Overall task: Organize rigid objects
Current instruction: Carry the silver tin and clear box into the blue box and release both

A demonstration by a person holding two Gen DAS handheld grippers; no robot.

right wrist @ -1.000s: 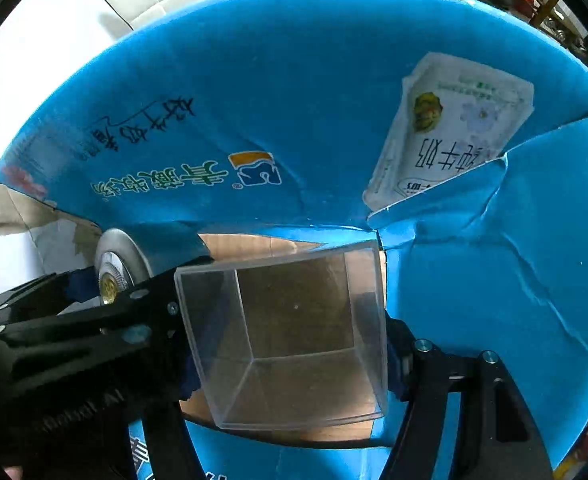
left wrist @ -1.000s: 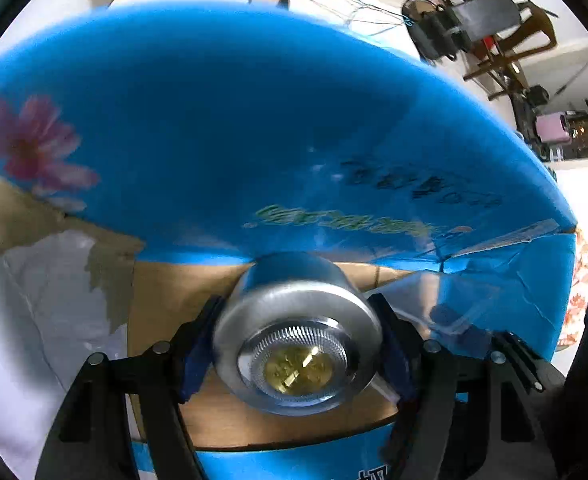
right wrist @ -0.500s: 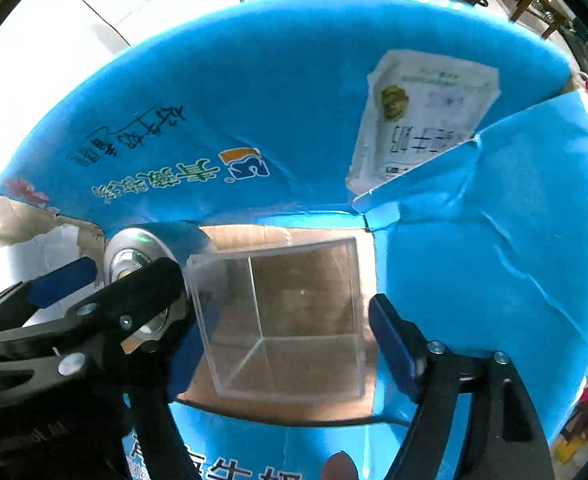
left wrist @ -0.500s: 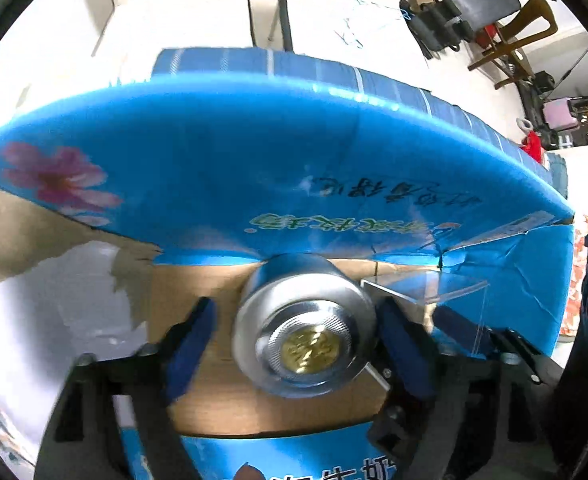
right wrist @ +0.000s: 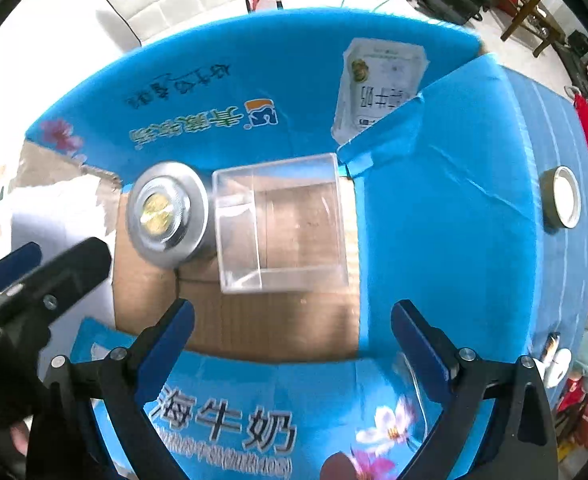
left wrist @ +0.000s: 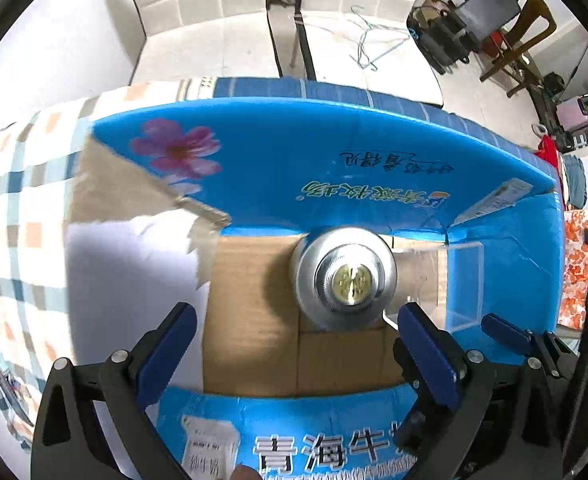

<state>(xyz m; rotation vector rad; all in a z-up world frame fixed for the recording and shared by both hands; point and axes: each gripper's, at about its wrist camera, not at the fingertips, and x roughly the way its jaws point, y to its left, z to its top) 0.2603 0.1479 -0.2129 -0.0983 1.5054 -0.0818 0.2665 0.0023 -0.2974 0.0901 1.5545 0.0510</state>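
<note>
A blue cardboard box (right wrist: 434, 208), printed with white lettering and pink flowers, is seen from above with its flaps folded outward; its floor is bare brown corrugated board. On that floor a silver metal canister (right wrist: 168, 214) is stood upright, round and smooth, with a ribbed collar and a brass-coloured centre on top. Just beside it, at the box's corner, a clear hard-plastic cube (right wrist: 280, 224) is set, open side up, with sharp edges and glossy walls. Whether the two touch cannot be told.

The left claw (left wrist: 294, 344) is pointed straight down over the box, its jaws opening wide; the canister (left wrist: 346, 278) is seen beyond the blue pads, free of them. The right claw (right wrist: 292, 338) is likewise aimed downward, its jaws opening, with the cube lying beyond the fingertips and nothing pressed between the pads.

On the outer right flap a roll of tape (right wrist: 562, 198) is laid flat. A checked cloth (left wrist: 18, 184) is spread beneath the box in the left wrist view.
</note>
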